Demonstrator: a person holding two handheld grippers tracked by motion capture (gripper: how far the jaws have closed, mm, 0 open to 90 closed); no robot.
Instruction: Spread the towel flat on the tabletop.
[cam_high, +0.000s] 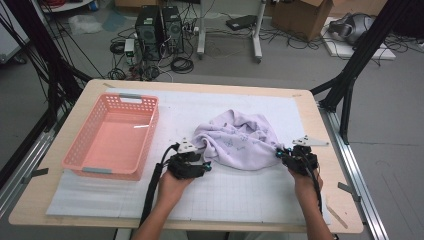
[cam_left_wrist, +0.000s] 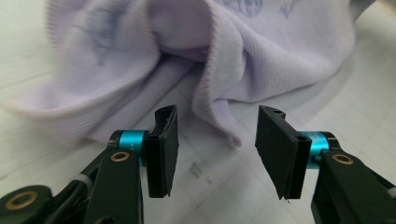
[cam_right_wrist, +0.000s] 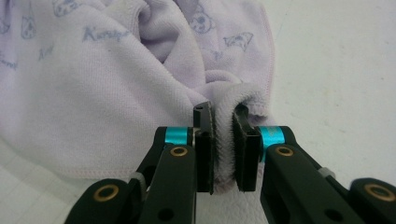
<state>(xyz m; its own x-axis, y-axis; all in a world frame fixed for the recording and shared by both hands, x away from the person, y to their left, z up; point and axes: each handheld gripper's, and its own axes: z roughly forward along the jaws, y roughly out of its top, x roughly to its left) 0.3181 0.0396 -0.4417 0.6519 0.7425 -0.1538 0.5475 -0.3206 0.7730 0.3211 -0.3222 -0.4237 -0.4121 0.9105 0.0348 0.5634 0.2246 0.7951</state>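
Observation:
A crumpled lilac towel (cam_high: 237, 137) with small printed figures lies on the white gridded mat (cam_high: 240, 192) in the middle of the table. My left gripper (cam_high: 206, 166) sits at the towel's left edge. In the left gripper view it (cam_left_wrist: 217, 140) stands open, and a hanging fold of the towel (cam_left_wrist: 261, 60) ends just ahead of the gap without touching the pads. My right gripper (cam_high: 279, 152) is at the towel's right edge. In the right gripper view it (cam_right_wrist: 223, 140) is shut on a bunched hem of the towel (cam_right_wrist: 93, 84).
A pink plastic basket (cam_high: 155, 120) stands with nothing in it on the left of the mat. The wooden table (cam_high: 310, 107) has black frame posts at its corners. Computers, cables and boxes lie on the floor beyond the far edge.

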